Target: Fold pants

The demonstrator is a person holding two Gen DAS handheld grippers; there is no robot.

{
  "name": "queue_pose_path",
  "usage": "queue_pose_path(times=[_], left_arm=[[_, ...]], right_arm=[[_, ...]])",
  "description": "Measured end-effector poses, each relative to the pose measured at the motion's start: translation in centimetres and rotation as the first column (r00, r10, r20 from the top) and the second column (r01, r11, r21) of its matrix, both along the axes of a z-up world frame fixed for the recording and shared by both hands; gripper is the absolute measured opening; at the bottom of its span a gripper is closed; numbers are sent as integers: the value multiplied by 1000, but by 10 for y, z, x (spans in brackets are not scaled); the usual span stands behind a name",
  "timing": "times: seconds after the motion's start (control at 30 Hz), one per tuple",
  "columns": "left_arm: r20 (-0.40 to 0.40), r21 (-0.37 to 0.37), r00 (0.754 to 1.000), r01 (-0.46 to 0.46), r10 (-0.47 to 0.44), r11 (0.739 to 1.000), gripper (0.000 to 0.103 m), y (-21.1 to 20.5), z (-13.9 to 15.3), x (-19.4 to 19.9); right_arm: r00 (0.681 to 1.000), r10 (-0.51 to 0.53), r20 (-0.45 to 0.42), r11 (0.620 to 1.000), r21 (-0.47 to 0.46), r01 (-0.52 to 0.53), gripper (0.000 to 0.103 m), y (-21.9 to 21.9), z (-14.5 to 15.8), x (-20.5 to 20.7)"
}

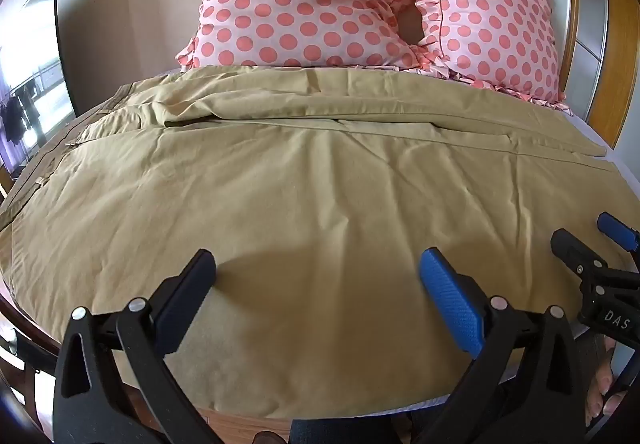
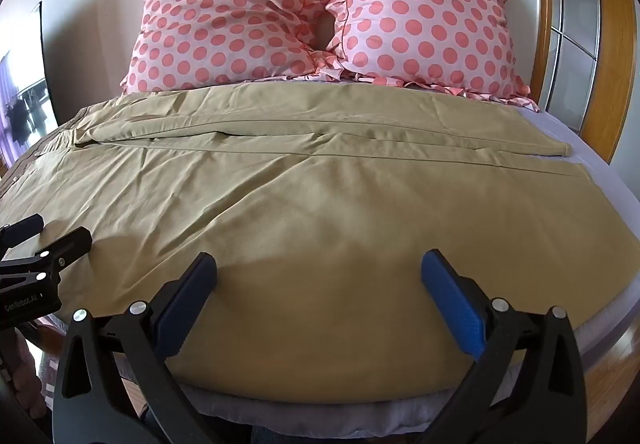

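Observation:
Tan pants lie spread flat across the bed, waistband at the left, leg hems at the right; they also fill the right wrist view. The far leg lies folded along the near one. My left gripper is open and empty, just above the near edge of the pants. My right gripper is open and empty above the same near edge, to the right of the left one. The right gripper shows at the right edge of the left wrist view. The left gripper shows at the left edge of the right wrist view.
Two pink polka-dot pillows lean against the wall behind the pants. A pale lilac sheet shows at the right. A wooden headboard frame stands at the right. A window is at the left.

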State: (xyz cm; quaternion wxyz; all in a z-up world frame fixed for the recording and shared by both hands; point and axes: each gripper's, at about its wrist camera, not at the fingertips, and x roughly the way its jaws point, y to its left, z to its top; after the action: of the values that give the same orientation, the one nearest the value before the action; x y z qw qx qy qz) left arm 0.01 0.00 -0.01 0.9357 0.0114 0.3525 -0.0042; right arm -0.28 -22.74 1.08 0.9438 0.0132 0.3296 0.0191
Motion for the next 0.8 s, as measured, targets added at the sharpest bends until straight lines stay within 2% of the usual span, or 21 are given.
queue_pose_path(times=[0.8], left_arm=[[7,1,1000,0,0,1000,101,0,0,0]], right_arm=[[1000,-1,2,1000,3,1,102,-1,0,0]])
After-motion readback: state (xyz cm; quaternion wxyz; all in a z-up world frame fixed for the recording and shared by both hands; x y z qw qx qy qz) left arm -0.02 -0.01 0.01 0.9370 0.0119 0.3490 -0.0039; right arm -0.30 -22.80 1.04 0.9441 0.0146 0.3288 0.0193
